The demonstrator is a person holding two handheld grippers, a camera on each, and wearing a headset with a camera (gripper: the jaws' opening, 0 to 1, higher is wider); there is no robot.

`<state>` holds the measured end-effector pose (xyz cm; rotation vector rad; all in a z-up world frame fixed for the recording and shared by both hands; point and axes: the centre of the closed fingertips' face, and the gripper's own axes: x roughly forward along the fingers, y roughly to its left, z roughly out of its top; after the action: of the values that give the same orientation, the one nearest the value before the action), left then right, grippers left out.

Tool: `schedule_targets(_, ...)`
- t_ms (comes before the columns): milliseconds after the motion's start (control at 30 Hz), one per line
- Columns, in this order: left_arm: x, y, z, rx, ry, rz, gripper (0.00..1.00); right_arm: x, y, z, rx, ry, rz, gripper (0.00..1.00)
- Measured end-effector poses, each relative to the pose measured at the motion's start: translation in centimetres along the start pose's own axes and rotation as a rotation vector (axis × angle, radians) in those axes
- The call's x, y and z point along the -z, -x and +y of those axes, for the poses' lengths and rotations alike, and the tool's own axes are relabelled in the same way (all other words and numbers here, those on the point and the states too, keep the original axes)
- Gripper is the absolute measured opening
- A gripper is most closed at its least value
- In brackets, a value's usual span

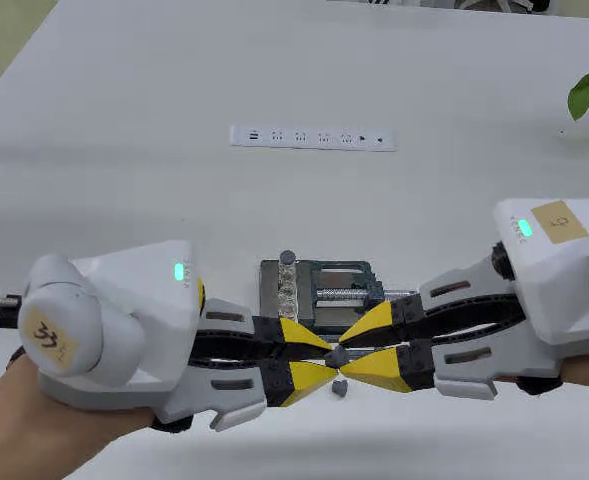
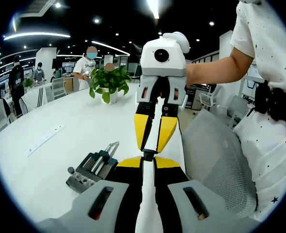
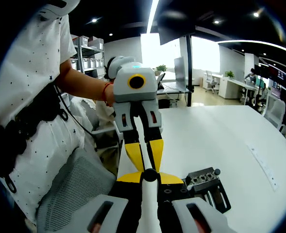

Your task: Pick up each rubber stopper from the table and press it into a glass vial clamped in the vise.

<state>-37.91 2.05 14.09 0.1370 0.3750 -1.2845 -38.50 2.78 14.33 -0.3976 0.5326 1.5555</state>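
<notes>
Here the left hand-held gripper and the right hand-held gripper meet tip to tip above the tabletop. Both are clenched on one dark stopper pinched between them. Just below it, a second stopper lies on the tabletop. Behind the tips sits the vise, with a row of vials clamped along its left side, the farthest one dark-topped.

My left gripper and right gripper bar each other tip-to-tip; vise just beyond, open table elsewhere.
</notes>
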Motion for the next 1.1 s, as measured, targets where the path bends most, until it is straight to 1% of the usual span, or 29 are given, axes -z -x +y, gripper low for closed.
schedule_targets(400,0.1,0.4,0.3,-0.026,-0.010,-0.015,0.05,-0.3,-0.5,-0.3,-0.015,-0.010,0.016,0.05)
schedule_targets(567,0.3,0.6,0.4,-0.041,-0.009,-0.015,0.10,-0.7,-0.5,-0.7,-0.014,-0.017,0.020,0.05)
schedule_targets(667,0.6,0.9,0.7,-0.064,0.001,-0.015,0.15,-0.8,-0.4,-0.9,-0.013,-0.016,0.025,0.05)
schedule_targets(800,1.3,1.5,1.2,-0.098,0.017,-0.013,0.19,-1.0,-0.2,-1.7,-0.004,-0.011,0.037,0.05)
schedule_targets(900,2.0,2.0,1.7,-0.130,0.021,-0.004,0.25,-1.1,-0.1,-2.5,0.003,-0.008,0.055,0.05)
schedule_targets(1000,2.4,2.5,2.3,-0.170,0.033,-0.010,0.30,-1.3,-0.1,-3.6,0.016,0.001,0.073,0.05)
schedule_targets(1100,3.1,3.0,3.0,-0.211,0.036,-0.005,0.36,-1.2,-0.3,-4.9,0.030,0.018,0.110,0.05)
